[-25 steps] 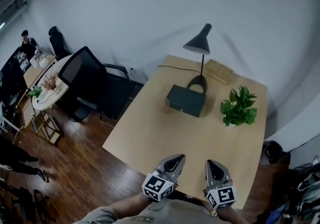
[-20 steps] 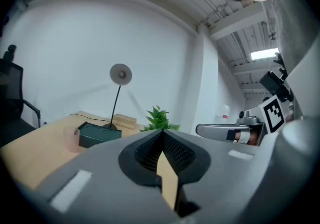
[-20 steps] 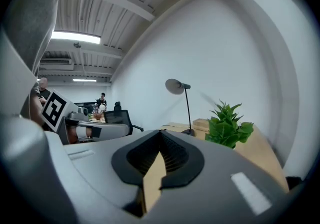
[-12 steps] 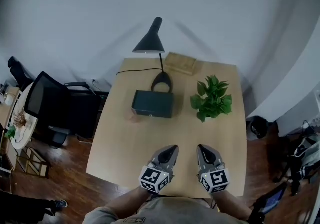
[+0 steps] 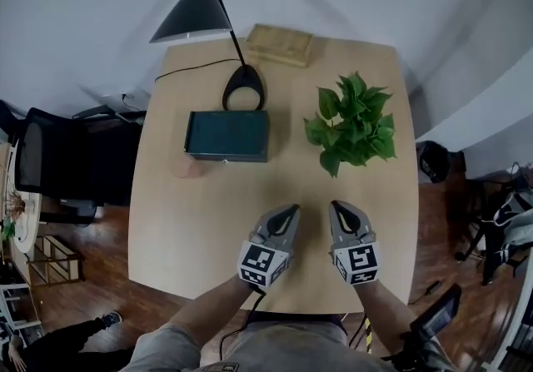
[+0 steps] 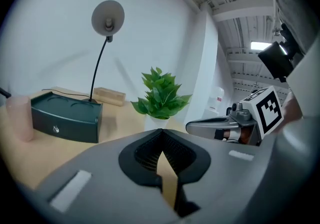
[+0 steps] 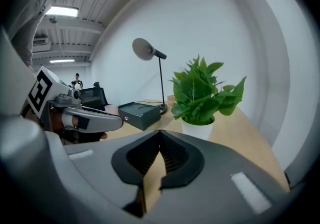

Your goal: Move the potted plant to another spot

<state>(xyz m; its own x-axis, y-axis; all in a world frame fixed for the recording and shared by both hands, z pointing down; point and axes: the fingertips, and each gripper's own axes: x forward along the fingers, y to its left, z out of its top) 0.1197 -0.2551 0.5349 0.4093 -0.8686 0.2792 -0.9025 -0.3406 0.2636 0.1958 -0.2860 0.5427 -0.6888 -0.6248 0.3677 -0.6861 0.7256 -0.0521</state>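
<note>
Grippers nearest: my left gripper [image 5: 291,212] and right gripper [image 5: 336,207] hang side by side over the near part of the bench [image 5: 208,220]. Each has its fingers pressed together with nothing between them, which suits an approach rather than a grasp. Both point ahead and slightly down toward the potted plant [image 5: 350,121], so I read this as lining up on it before any contact.

The plant stands past them on the right half of the bench, upright and well apart from my fingertips. From above the leaves hide the pot; the right gripper view shows it white [image 7: 198,129] and sitting flat on the wood. It looks wider than one closed pair of fingers, so I judge they must spread first.

Left of the plant lies a dark green box [image 5: 226,135], with a pink cup [image 5: 187,166] at its near left corner. Behind the box stands the lamp [image 5: 196,12], and a wooden block [image 5: 279,44] lies at the far edge. Open wood on the plant's near side leaves room to set it down.
</note>
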